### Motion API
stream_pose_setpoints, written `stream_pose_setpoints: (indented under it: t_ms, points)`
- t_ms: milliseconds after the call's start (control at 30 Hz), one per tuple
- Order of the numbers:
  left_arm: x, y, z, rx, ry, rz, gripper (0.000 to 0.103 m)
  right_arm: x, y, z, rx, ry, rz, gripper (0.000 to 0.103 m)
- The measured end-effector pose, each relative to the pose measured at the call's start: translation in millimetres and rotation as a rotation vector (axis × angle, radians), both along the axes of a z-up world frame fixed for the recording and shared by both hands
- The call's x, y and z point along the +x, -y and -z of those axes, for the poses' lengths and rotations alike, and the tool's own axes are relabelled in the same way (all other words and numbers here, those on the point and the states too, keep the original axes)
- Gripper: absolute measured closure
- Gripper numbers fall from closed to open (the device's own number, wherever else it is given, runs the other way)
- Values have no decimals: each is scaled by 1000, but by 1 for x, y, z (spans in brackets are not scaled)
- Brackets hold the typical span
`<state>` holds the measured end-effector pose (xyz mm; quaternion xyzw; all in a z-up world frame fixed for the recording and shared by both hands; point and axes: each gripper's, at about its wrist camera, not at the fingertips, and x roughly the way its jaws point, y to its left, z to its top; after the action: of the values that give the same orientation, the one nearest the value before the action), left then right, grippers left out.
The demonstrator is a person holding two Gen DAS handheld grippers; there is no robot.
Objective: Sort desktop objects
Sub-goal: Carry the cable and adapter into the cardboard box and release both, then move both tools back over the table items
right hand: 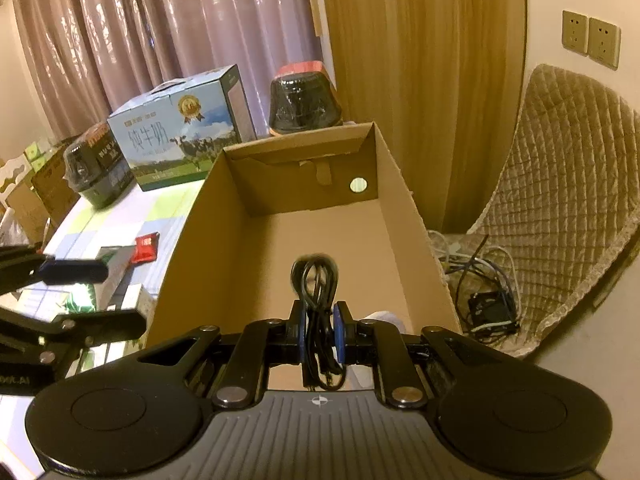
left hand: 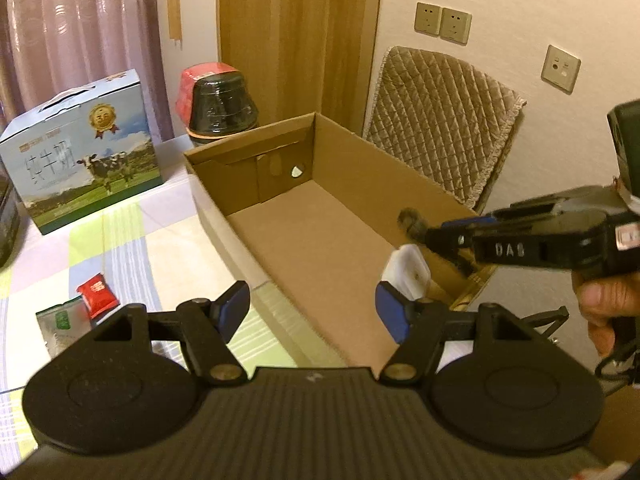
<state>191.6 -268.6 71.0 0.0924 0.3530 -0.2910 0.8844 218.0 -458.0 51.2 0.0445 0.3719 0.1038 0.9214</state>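
Black cable [right hand: 318, 312] sits pinched between right gripper [right hand: 319, 334] jaws above the cardboard box [right hand: 192, 248]; left gripper [left hand: 312, 308] jaws gape wide.

The table [left hand: 120, 236] wears a pastel checked cloth. On it sit an open cardboard box [left hand: 340, 152], a milk carton [left hand: 84, 152] and a wrapped black jar [left hand: 222, 106] behind. A red sachet [left hand: 97, 290] and a green packet [left hand: 60, 320] lie near the front.

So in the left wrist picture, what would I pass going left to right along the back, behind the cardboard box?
Milk carton → black wrapped pot → wooden door → two wall sockets → quilted chair back → single wall plate.
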Motion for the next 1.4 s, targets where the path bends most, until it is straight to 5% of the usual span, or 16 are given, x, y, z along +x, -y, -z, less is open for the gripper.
stream_pose_setpoints:
  t_ms: [167, 333, 733, 1133, 1400]
  points:
    - [-6, -15, -1, 1, 7, -21, 37, -3, 0, -6, 17, 15, 11, 87]
    - [-16, -38, -5, 2, 10, -51, 36, -15, -6, -16, 32, 33, 14, 51]
    - [-59, -144, -22, 17, 27, -223, 22, -71, -74, -62, 105, 127, -105, 8]
    - [-116, -263, -19, 73, 7, -410, 3, -114, -168, -52, 134, 73, -249, 2]
    - [-129, -310, -1, 97, -32, -469, 1, -128, -213, -30, 83, 27, -278, 2]
